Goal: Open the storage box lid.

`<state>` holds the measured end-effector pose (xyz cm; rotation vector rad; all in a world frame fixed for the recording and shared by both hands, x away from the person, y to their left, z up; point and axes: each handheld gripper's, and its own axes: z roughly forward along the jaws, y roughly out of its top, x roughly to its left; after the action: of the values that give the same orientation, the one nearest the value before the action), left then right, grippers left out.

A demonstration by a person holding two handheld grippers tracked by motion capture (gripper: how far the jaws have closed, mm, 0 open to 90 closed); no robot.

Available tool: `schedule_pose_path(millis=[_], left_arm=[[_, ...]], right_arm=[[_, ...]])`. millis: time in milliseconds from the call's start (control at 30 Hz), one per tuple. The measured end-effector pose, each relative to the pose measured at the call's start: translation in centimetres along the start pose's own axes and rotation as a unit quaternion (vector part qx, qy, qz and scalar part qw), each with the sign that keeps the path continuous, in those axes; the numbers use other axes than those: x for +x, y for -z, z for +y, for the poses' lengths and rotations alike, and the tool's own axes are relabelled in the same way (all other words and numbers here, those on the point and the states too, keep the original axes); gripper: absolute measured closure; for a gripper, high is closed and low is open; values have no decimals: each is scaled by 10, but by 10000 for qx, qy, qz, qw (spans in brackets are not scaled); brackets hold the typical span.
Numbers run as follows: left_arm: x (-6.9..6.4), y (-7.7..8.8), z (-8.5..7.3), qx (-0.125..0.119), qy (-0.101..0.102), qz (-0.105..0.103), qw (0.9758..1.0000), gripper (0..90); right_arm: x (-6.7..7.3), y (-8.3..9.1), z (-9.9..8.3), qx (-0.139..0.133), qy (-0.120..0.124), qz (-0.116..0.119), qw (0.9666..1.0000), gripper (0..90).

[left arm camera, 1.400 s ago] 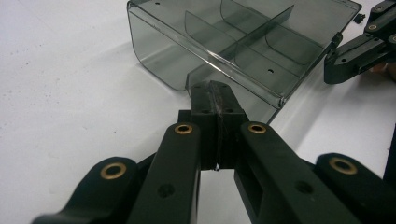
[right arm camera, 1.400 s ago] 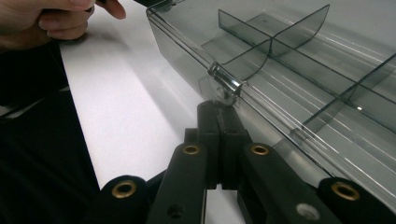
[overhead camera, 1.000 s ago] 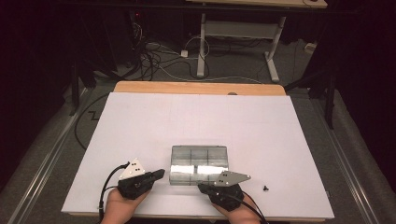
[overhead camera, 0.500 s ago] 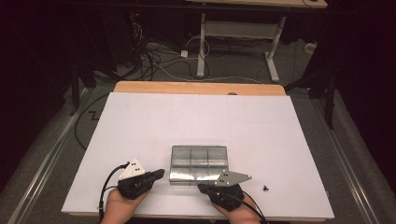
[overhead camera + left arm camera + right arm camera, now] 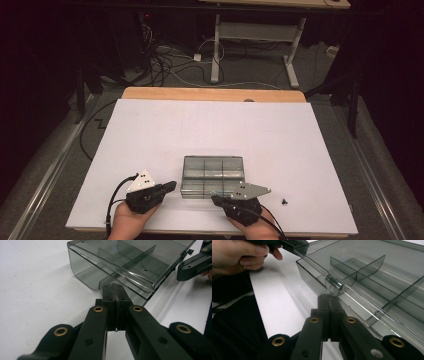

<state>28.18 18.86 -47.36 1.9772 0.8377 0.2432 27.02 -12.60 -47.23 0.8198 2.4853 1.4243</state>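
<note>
**A:** Where do you stand with the box? Start big.

**B:** The white worktop (image 5: 150,140) is a smooth matte sheet with a strip of pale wood along its far edge. Your clear compartment box (image 5: 212,176) sits on it near your edge, between your two hands. It is smoky transparent plastic, rectangular with rounded corners, split by thin upright dividers into cells that look empty.

**A:** Lid open or closed?

**B:** Judging by the high view, the lid lies down over the tray, or nearly so. In the left gripper view the lid's front lip (image 5: 140,277) runs just above the tray wall with a thin gap under it, so I'd call it not yet latched, or just unlatched. I cannot tell which.

**A:** And your grippers?

**B:** Your left gripper (image 5: 172,185) has its jaws pressed together, pinching nothing, with the tips at the box's near left corner. Your right gripper (image 5: 215,199) is likewise closed on nothing, its tips right at the front edge by a small round clear catch (image 5: 334,285). Whether they touch it I cannot tell.

**A:** So what is left?

**B:** In my judgement, working that catch and the lid. One tiny dark piece, perhaps a screw (image 5: 285,202), lies on the worktop to the right of your right hand, apart from the box.
</note>
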Motion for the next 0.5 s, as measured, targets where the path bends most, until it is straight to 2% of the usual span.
schedule_pose_path(millis=[500], left_arm=[[-8,3,5,-141,-89,-71,9998,866]], right_arm=[[0,6,7,-198,37,-56,9998,900]])
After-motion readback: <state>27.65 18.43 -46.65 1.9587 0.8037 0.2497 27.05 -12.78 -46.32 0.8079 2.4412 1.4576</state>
